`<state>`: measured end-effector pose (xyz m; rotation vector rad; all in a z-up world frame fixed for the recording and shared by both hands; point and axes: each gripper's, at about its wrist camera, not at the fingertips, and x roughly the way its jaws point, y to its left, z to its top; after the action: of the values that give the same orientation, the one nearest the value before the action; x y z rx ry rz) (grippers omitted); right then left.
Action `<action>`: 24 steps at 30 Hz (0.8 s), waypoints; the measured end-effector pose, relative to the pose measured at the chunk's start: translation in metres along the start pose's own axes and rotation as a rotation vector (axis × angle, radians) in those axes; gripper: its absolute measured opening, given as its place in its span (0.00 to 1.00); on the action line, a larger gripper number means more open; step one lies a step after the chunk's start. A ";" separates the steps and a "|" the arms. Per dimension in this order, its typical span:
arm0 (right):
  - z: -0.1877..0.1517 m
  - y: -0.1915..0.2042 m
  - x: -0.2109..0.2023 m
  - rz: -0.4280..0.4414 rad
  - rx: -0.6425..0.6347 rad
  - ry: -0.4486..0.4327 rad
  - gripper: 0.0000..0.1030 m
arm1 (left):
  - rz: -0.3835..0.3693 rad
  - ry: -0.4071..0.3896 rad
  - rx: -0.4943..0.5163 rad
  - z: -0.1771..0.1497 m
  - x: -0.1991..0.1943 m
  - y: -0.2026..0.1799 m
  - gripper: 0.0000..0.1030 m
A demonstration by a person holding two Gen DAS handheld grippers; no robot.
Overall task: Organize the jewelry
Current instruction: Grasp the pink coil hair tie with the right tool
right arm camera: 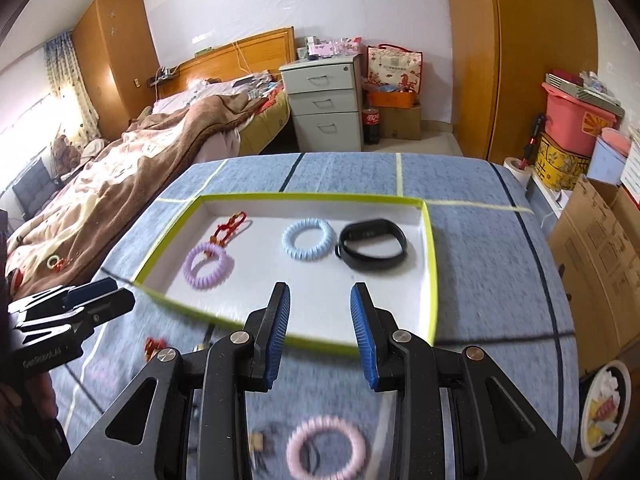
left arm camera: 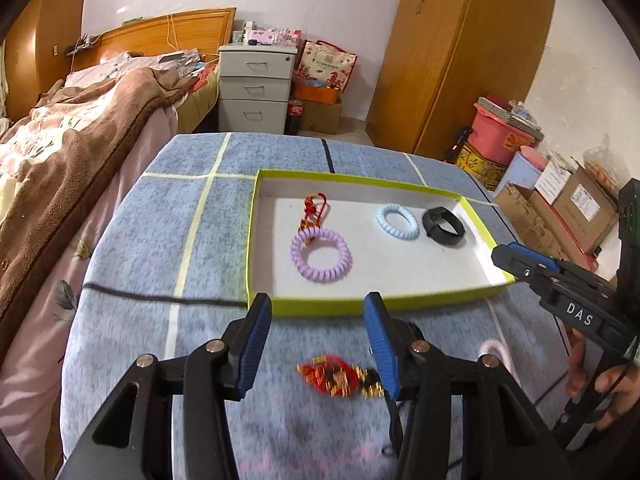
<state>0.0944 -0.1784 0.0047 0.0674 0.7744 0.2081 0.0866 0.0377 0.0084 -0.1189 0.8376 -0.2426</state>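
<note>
A green-rimmed white tray [left arm camera: 360, 307] [right arm camera: 432, 264] lies on the blue cloth. In it are a purple coil ring [left arm camera: 321, 256] [right arm camera: 207, 265], a red knotted charm [left arm camera: 316, 208] [right arm camera: 230, 229], a light-blue coil ring [left arm camera: 397, 221] [right arm camera: 307, 239] and a black band [left arm camera: 443, 227] [right arm camera: 372, 244]. My left gripper [left arm camera: 318, 314] is open, above a red and gold bracelet [left arm camera: 340, 380] on the cloth before the tray. My right gripper [right arm camera: 320, 304] is open, above a pink coil ring [right arm camera: 327, 446]; it also shows in the left wrist view [left arm camera: 510, 258].
The cloth-covered table [left arm camera: 200, 240] stands beside a bed [left arm camera: 60, 140] on the left. Cardboard boxes [right arm camera: 592, 240] and pink bins [right arm camera: 576, 120] crowd the right. A grey drawer unit [right arm camera: 324, 108] stands behind. Small dark jewelry [right arm camera: 264, 440] lies near the pink ring.
</note>
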 end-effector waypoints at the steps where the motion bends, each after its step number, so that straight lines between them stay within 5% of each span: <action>1: -0.004 -0.001 -0.003 -0.005 0.001 0.003 0.32 | 0.003 -0.003 -0.003 -0.003 -0.002 0.001 0.49; 10: -0.040 -0.009 -0.023 -0.038 -0.005 0.030 0.43 | -0.016 -0.011 0.001 -0.031 -0.017 0.004 0.51; 24: -0.082 -0.022 -0.006 -0.075 -0.006 0.162 0.43 | -0.035 0.028 0.006 -0.061 -0.019 0.002 0.53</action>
<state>0.0367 -0.2023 -0.0524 0.0159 0.9358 0.1458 0.0293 0.0445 -0.0187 -0.1252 0.8634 -0.2795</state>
